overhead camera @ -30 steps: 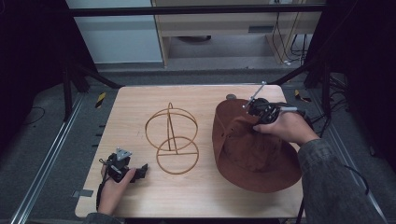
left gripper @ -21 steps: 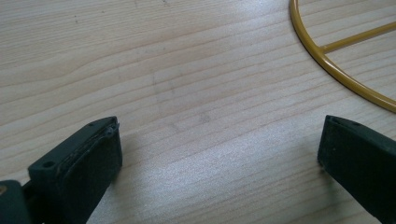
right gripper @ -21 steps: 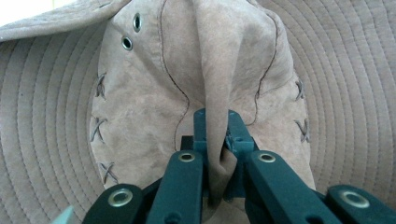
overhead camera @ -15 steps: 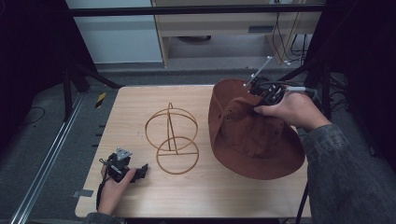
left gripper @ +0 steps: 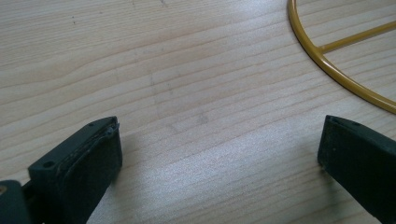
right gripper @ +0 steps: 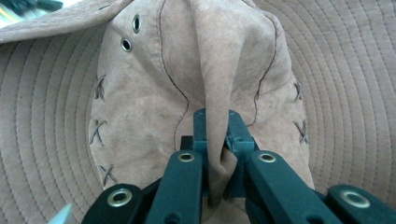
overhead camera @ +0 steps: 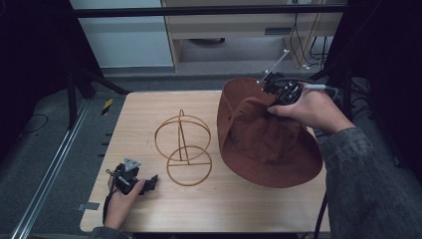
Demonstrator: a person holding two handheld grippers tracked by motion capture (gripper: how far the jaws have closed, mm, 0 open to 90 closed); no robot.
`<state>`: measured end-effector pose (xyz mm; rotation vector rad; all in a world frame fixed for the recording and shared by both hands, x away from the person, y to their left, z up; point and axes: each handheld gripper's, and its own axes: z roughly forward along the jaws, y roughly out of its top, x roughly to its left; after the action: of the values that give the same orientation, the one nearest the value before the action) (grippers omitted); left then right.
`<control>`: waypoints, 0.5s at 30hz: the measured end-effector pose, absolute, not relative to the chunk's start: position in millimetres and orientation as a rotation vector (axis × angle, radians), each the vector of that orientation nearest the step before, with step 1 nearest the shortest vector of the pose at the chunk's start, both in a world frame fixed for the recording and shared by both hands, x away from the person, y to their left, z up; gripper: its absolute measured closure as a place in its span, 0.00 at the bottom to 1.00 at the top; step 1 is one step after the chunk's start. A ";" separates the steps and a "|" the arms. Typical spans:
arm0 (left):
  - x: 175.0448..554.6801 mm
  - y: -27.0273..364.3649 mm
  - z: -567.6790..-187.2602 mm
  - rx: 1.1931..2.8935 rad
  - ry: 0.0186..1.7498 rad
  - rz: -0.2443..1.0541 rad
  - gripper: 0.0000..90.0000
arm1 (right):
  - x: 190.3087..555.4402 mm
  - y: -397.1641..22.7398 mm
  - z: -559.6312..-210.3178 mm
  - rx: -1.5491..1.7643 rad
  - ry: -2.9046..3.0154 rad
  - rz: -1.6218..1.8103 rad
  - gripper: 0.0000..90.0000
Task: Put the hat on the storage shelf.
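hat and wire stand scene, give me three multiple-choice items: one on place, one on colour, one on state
1. Where is the wire stand relative to the hat?
A. to its left in the high view
B. under it
C. to its right

2. What colour is the hat?
A. blue
B. brown
C. white

3. How is the right hand-held gripper?
A. wide open
B. lying on the table
C. shut on the hat

A: the high view shows the stand left of the hat.
B: the cloth is brown.
C: its jaws pinch a crown fold.

A lab recording bay: wooden table [overhead camera: 149, 124] inside black framing [overhead camera: 199, 10], dangling cables [overhead camera: 303, 45] behind.
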<state>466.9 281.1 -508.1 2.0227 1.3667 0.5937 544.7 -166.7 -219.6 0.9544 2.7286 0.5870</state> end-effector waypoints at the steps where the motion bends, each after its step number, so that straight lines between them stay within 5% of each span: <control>1: 466.9 281.0 -508.2 2.022 1.368 0.593 0.00 | 543.6 -166.2 -216.0 0.953 2.724 0.606 0.96; 15: 466.8 281.0 -508.1 2.022 1.368 0.593 0.00 | 530.9 -147.3 -187.8 0.938 2.643 0.780 0.97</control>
<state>466.8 281.0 -508.1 2.0219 1.3676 0.5931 530.9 -147.3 -187.8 0.9378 2.6426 0.7800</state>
